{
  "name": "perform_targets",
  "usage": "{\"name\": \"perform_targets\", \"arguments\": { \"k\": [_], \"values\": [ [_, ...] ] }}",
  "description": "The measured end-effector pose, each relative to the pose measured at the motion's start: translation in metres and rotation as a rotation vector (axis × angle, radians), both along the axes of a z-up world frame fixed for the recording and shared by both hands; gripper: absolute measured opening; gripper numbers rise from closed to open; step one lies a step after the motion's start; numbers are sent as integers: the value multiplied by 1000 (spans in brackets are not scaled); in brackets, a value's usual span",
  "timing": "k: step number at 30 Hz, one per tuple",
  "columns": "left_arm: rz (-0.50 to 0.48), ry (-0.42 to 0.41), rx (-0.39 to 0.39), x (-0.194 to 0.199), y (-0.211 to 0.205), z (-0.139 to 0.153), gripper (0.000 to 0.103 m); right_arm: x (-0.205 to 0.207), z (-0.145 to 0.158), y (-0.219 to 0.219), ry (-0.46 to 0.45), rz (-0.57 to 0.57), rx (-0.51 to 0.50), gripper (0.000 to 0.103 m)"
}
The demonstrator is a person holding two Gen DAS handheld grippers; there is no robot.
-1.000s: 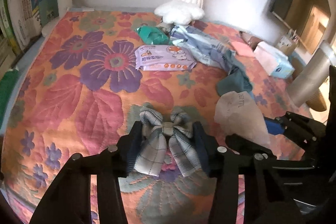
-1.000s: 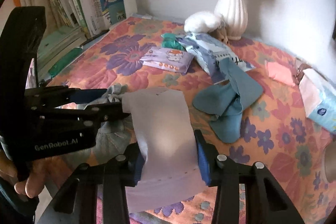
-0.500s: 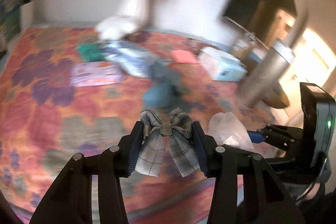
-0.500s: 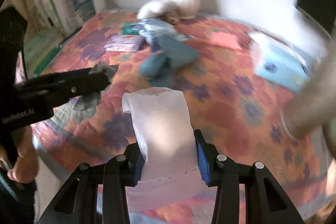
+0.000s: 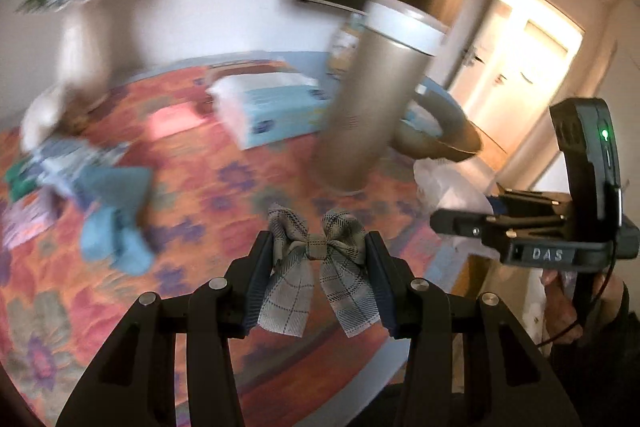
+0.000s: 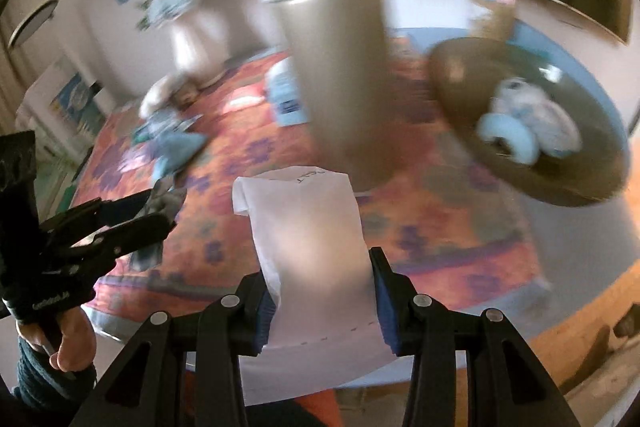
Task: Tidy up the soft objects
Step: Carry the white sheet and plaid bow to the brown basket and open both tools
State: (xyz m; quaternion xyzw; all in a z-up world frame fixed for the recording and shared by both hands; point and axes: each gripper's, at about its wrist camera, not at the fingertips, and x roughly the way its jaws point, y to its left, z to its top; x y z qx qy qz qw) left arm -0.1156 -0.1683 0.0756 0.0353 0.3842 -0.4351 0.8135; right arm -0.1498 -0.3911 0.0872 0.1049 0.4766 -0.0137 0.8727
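Your left claw (image 5: pixel 319 259) grips the plaid bow (image 5: pixel 318 263) and your right claw (image 6: pixel 322 287) the white cloth (image 6: pixel 308 227), both above the tabletop's (image 6: pixel 440 227) edge; the brown bowl (image 6: pixel 592 183) lies ahead-right, nearer your right claw.

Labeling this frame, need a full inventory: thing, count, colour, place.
bow: 1, grey plaid, in left claw
pouch: 1, white, in right claw
cylinder: 1, tan with white band, upright on cloth
bowl: 1, brown, right of cylinder, holds pale soft items
tissue pack: 1, blue-white, behind cylinder
sock: 1, blue, left on cloth
vase: 1, white, with flowers, far left
cloth: 1, orange floral, covers table
left claw: 1, black, shut on bow
right claw: 1, black, shut on pouch
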Motion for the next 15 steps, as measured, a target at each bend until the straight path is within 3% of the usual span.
{"name": "perform_targets", "arguments": {
  "k": [10, 15],
  "values": [
    [-187, -77, 3, -34, -99, 28, 43, -40, 31, -85, -81, -150, -11, 42],
    [-227, -104, -7, -37, -151, 43, 43, -44, 39, -123, -120, -223, 1, 42]
  ]
}}
